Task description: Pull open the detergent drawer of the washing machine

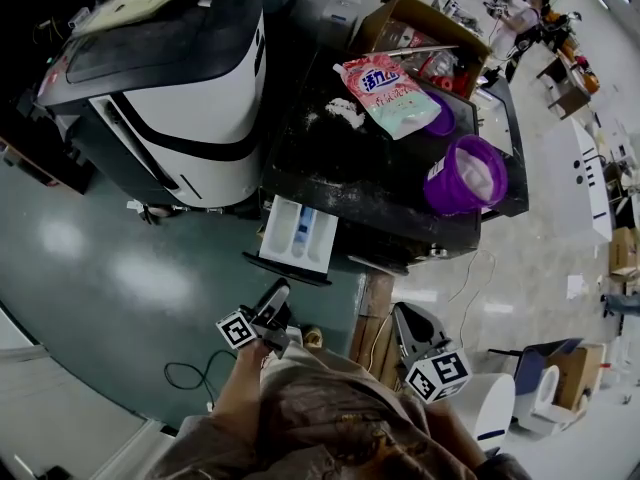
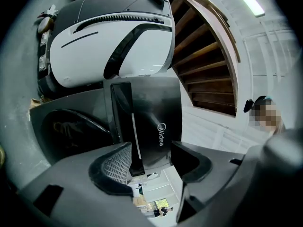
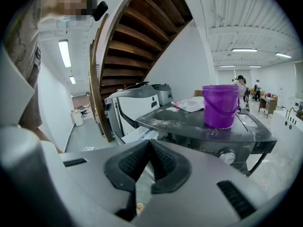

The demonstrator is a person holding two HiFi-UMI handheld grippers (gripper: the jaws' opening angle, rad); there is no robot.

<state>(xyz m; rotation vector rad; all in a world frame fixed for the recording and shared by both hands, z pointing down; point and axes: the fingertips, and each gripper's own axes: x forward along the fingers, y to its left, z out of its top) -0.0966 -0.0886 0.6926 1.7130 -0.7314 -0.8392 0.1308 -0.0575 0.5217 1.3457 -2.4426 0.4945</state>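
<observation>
The black washing machine [image 1: 340,183] stands in the middle of the head view. Its detergent drawer [image 1: 298,236] sticks out at the front, showing its white inside. My left gripper [image 1: 278,293] is just in front of the drawer's black front edge. In the left gripper view the jaws [image 2: 151,148] stand wide apart, with the drawer's black logo panel [image 2: 154,112] straight ahead between them; the pads do not press on it. My right gripper [image 1: 402,313] hangs to the right, away from the drawer, and its pads [image 3: 149,144] meet on nothing.
A pink detergent bag [image 1: 385,88], a purple bucket [image 1: 465,173] and a cardboard box [image 1: 420,28] sit on the washer's top. A white-and-black machine [image 1: 190,98] stands to its left. Wooden stairs [image 2: 203,65] rise behind. A cable [image 1: 190,373] lies on the floor.
</observation>
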